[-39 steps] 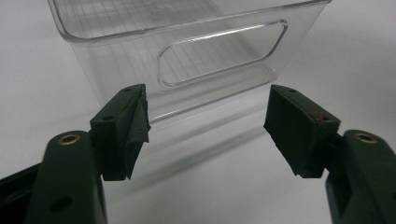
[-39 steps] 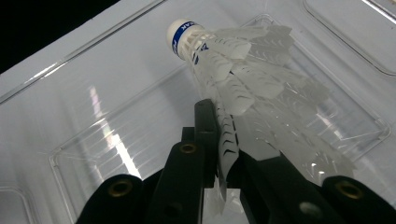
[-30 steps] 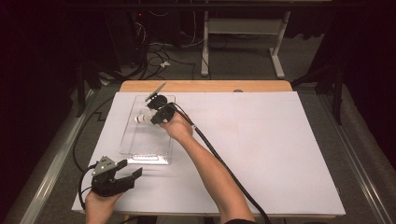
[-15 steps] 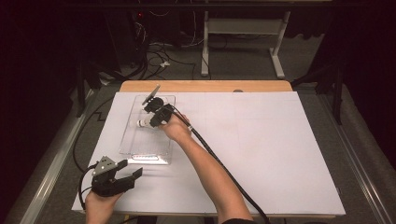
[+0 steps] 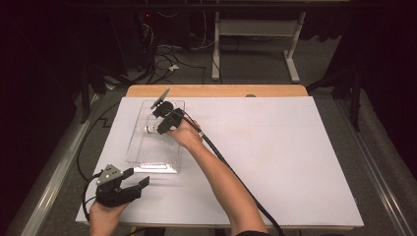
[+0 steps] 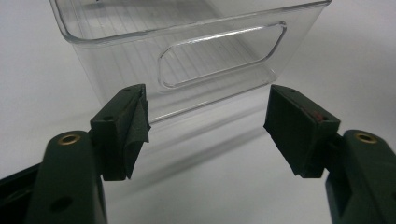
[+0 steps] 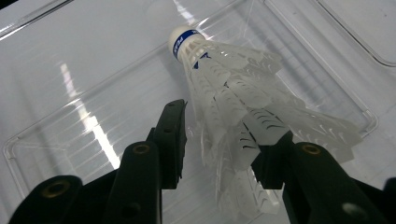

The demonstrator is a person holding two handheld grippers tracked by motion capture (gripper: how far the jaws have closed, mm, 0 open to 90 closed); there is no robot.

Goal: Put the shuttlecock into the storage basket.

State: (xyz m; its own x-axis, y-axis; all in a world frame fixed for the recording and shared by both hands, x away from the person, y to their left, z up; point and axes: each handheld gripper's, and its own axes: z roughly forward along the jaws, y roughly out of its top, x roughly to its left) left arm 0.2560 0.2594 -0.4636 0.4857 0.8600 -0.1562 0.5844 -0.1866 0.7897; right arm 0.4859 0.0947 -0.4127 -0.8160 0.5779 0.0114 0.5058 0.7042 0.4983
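shuttlecock (image 7: 233, 93), blue band, lettering unreadable

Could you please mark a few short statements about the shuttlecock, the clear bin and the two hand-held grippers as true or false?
1. The right hand-held gripper has the shuttlecock between its jaws. True.
2. The shuttlecock's cork has a red band. False: it is blue.
3. The left hand-held gripper is open, apart from the clear bin. True.
4. The bin is opaque black. False: it is transparent.
5. The bin sits on the table's white sheet. True.

White shuttlecock (image 7: 233, 93) held over clear plastic bin (image 7: 56, 93).
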